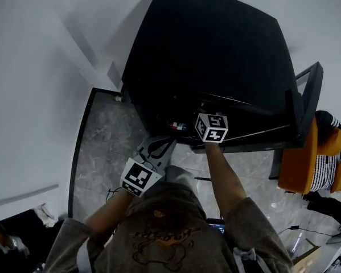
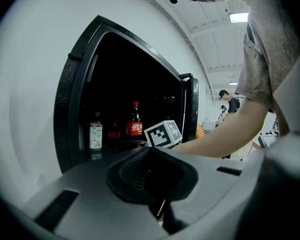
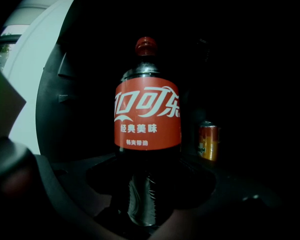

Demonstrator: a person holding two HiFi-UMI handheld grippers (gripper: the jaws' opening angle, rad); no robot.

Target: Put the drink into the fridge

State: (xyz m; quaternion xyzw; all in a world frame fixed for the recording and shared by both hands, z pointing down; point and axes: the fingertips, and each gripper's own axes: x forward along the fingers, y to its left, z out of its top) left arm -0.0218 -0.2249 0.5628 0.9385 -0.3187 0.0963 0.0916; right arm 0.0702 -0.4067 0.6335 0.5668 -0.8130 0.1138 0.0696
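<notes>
A cola bottle (image 3: 146,119) with a red label and red cap stands upright inside the dark fridge (image 1: 216,50). Its lower body fills the gap of my right gripper (image 3: 144,189), which is shut on it. In the head view only that gripper's marker cube (image 1: 212,128) shows at the fridge opening; its jaws are hidden inside. The left gripper view shows the same bottle (image 2: 134,123) on a shelf behind the cube (image 2: 163,133). My left gripper (image 2: 150,176) is shut and empty, held back in front of the fridge (image 1: 156,148).
An orange can (image 3: 209,141) stands right of the cola bottle. A white-and-green bottle (image 2: 95,134) and a small dark bottle (image 2: 114,132) stand to its left. The fridge door (image 1: 307,95) hangs open at the right. A person sits on an orange chair (image 1: 298,164).
</notes>
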